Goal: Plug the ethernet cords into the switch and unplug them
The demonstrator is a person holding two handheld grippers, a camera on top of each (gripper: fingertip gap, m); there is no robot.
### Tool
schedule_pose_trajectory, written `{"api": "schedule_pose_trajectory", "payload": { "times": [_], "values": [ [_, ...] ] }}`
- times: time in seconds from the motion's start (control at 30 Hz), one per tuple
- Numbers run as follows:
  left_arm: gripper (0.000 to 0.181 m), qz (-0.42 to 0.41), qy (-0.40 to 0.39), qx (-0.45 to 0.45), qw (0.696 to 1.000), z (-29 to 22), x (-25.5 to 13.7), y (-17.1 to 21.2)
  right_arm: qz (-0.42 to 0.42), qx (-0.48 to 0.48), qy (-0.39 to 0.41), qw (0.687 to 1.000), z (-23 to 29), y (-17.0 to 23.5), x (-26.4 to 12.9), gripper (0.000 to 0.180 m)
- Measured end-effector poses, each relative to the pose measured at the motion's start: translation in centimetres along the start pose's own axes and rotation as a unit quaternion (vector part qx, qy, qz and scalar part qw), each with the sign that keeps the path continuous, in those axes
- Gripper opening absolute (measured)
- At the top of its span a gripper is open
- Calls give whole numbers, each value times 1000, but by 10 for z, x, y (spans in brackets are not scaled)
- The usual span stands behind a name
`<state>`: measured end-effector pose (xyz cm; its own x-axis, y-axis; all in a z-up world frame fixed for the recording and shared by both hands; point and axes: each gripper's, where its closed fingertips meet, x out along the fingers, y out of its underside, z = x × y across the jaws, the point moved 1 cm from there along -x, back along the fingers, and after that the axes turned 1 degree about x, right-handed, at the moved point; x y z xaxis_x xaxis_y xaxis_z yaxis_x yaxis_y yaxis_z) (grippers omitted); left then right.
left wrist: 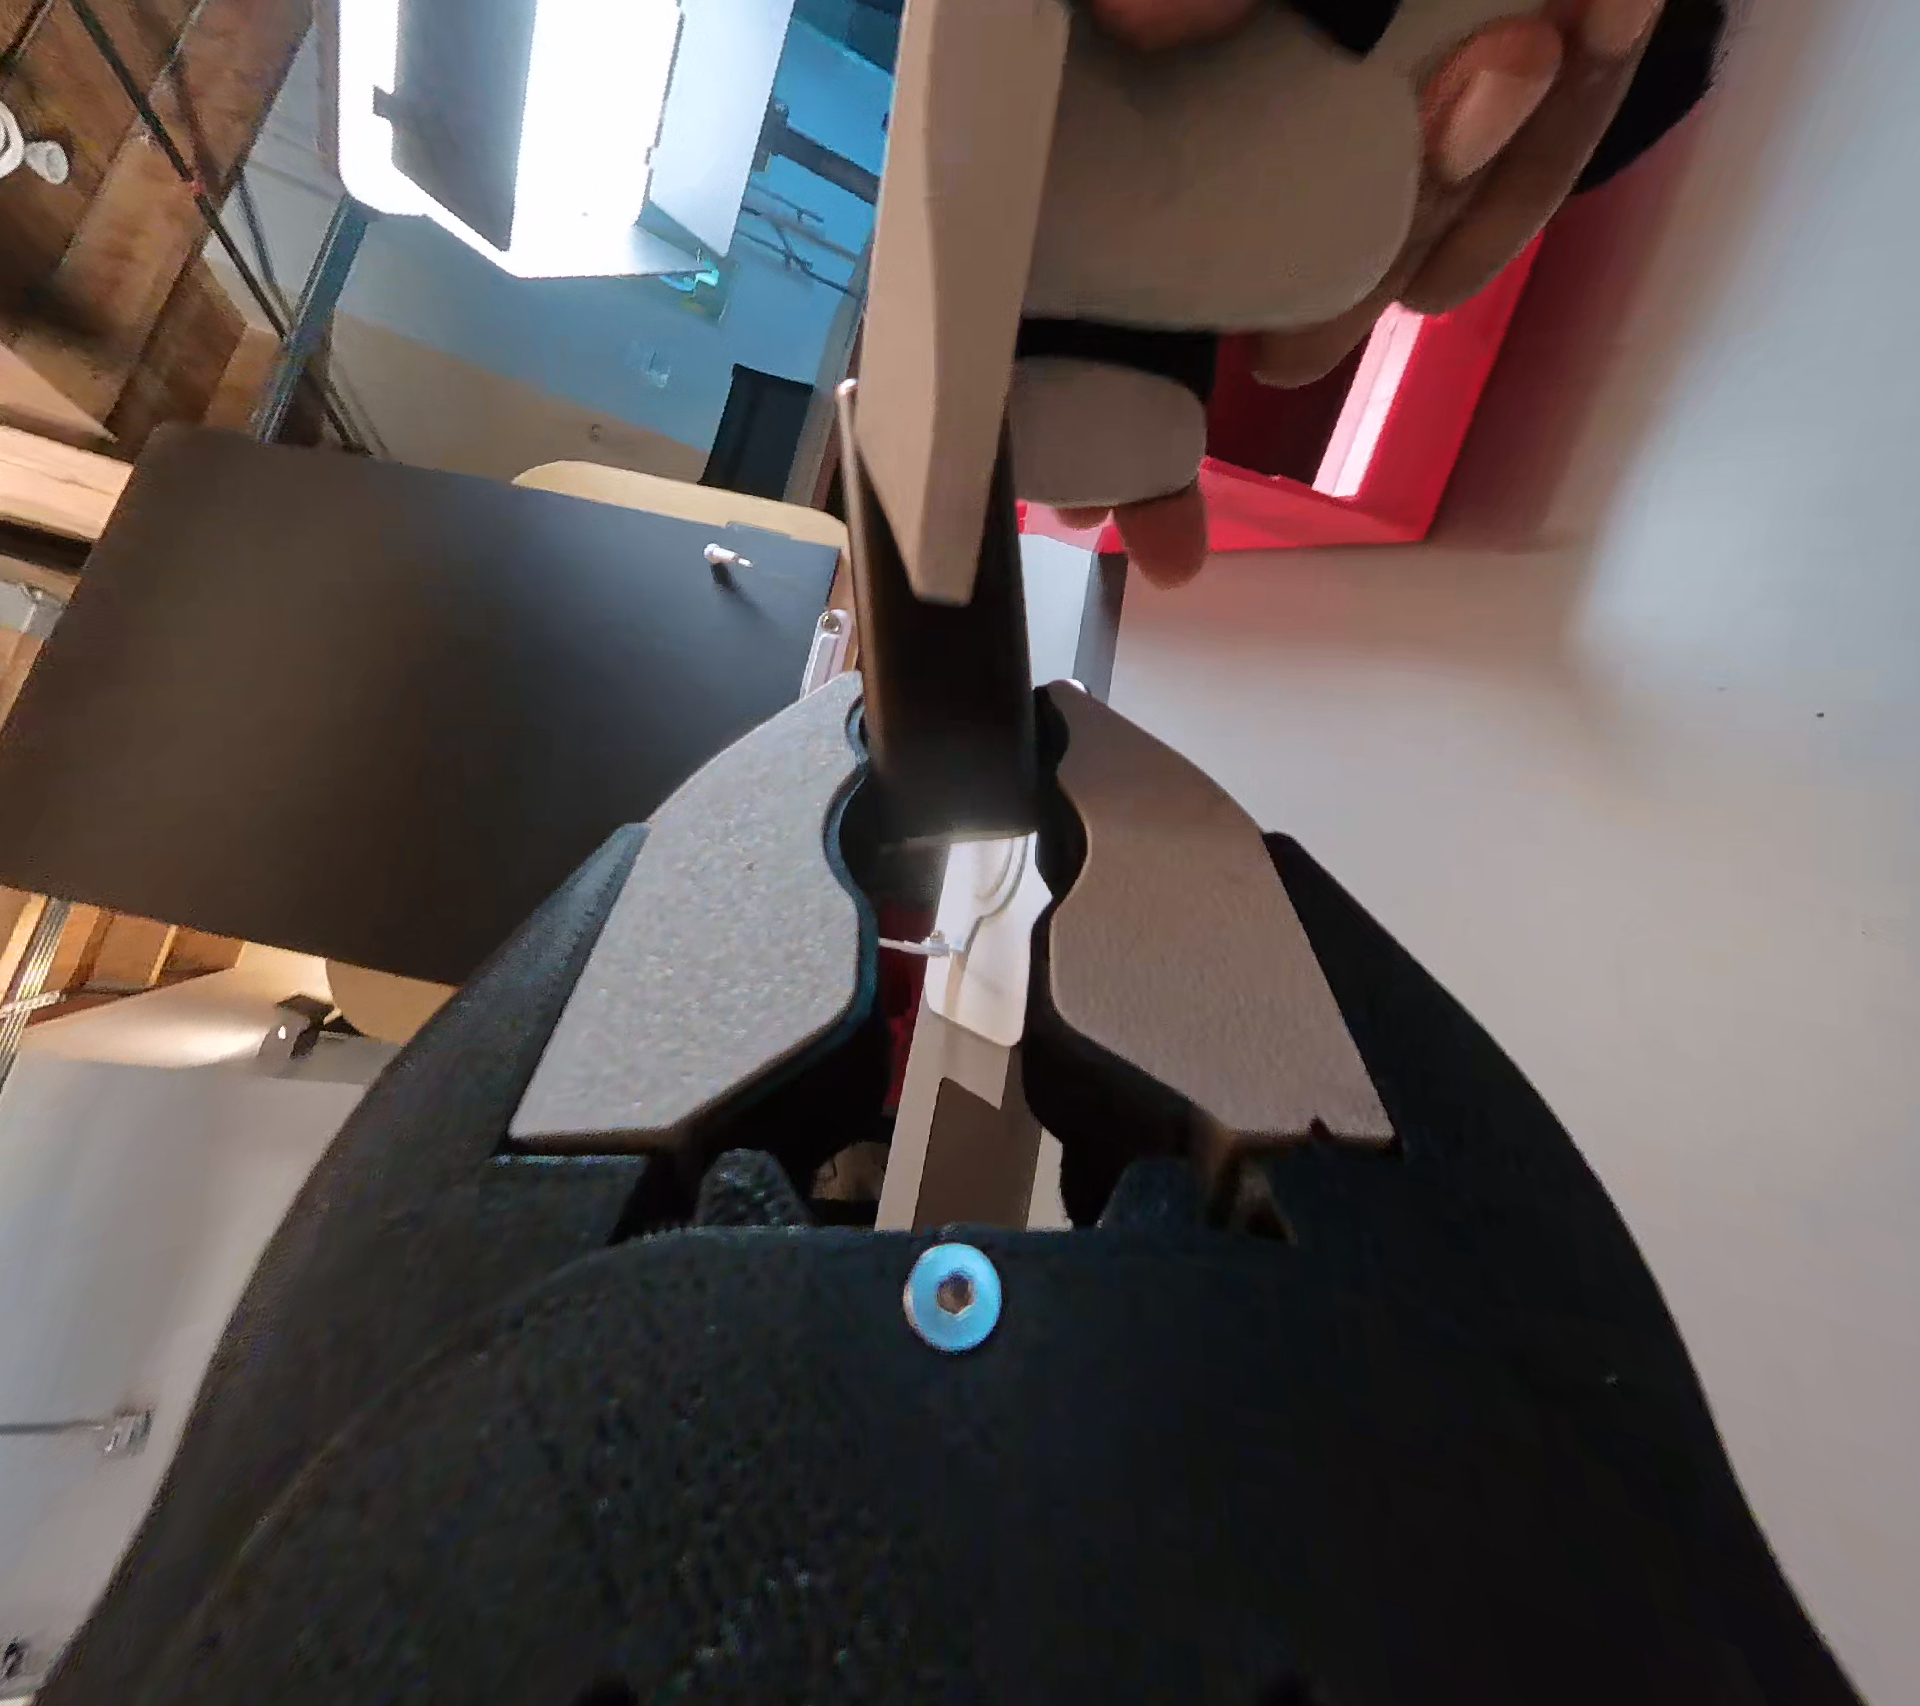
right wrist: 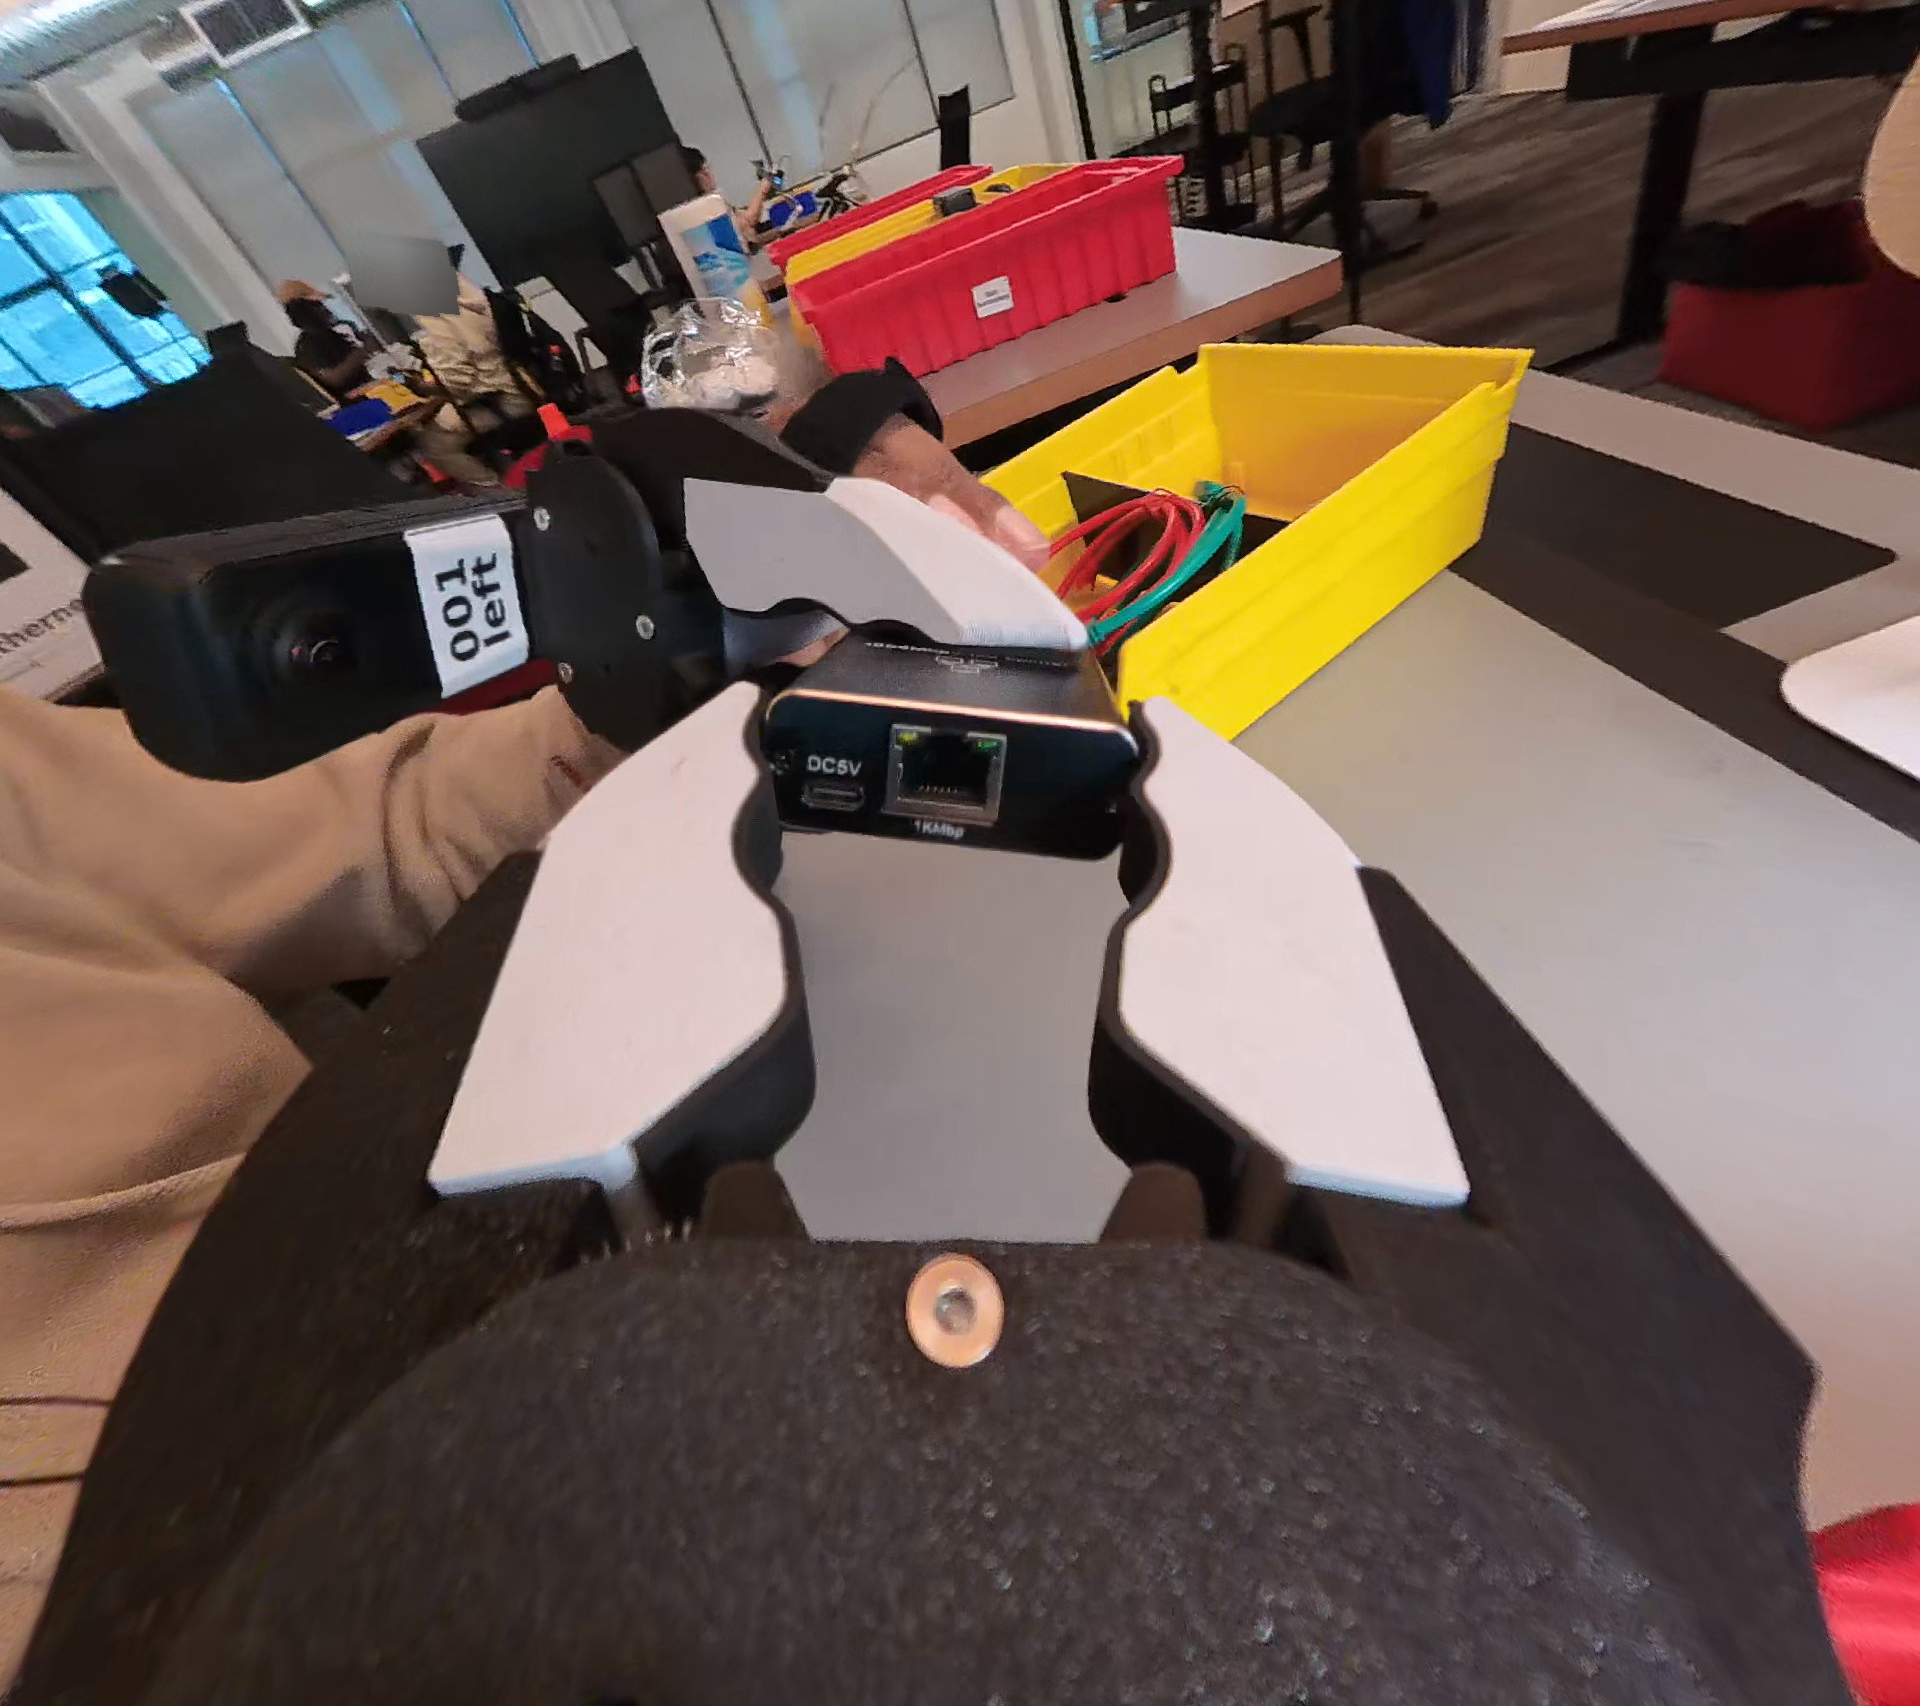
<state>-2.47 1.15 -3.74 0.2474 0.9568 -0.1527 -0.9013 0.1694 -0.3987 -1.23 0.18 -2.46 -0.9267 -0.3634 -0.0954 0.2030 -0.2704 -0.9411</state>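
Right claw [right wrist: 951,763] clamped on black switch [right wrist: 951,757], frame centre; one empty port faces camera. Left claw [left wrist: 951,763] grips the same switch from the far end. Behind: one yellow bin [right wrist: 1351,461] on counter [right wrist: 1558,825], red and green ethernet cords [right wrist: 1153,550] inside.

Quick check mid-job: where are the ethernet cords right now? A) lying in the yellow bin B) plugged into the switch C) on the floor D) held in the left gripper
A: the red and green cords lie coiled in the yellow bin, and the switch port facing the camera is empty.
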Motion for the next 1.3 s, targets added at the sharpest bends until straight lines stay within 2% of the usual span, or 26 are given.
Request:
{"api": "schedule_pose_trajectory", "payload": {
  "times": [0.13, 0.27, 0.37, 0.47, 0.6, 0.67, 0.7, 0.8, 0.87, 0.9, 1.0, 1.17, 1.3],
  "values": [
    [26, -17, 12, -17, 1000, -1, -2, -4, 0, -4, -17, 1000, 3, 1, -1, 62],
    [32, -77, 50, -119, 989, 3, -9, -15, -24, -3, -63, 998, 10, -4, -5, 62],
    [35, -121, 63, -177, 975, 10, -16, -21, -46, 59, -115, 991, 14, -9, -11, 62],
    [33, -136, 72, -178, 972, 11, -21, -28, -50, 147, -176, 972, 19, -9, -12, 62],
    [26, -134, 97, -190, 968, 9, -23, -31, -55, 184, -217, 957, 21, -7, -12, 63],
    [26, -132, 116, -229, 957, 10, -23, -30, -54, 138, -205, 967, 22, -7, -12, 64],
    [25, -138, 132, -261, 946, 12, -24, -30, -53, 86, -188, 977, 22, -6, -13, 62],
    [25, -163, 194, -364, 896, 16, -29, -33, -27, -78, -116, 990, 25, -2, -16, 77],
    [25, -167, 237, -402, 868, 12, -32, -35, -19, -138, -84, 987, 27, -3, -17, 74],
    [24, -166, 256, -415, 857, 9, -31, -36, -22, -153, -81, 985, 30, -4, -17, 66],
    [25, -162, 285, -437, 838, 0, -28, -41, -29, -165, -83, 982, 32, -5, -20, 27],
    [25, -203, 285, -447, 823, 5, -33, -57, -56, -139, -147, 978, 42, -10, -30, 24],
    [42, -213, 265, -402, 850, 5, -40, -68, -139, -95, -241, 956, 57, -26, -51, 24]
  ]
}}
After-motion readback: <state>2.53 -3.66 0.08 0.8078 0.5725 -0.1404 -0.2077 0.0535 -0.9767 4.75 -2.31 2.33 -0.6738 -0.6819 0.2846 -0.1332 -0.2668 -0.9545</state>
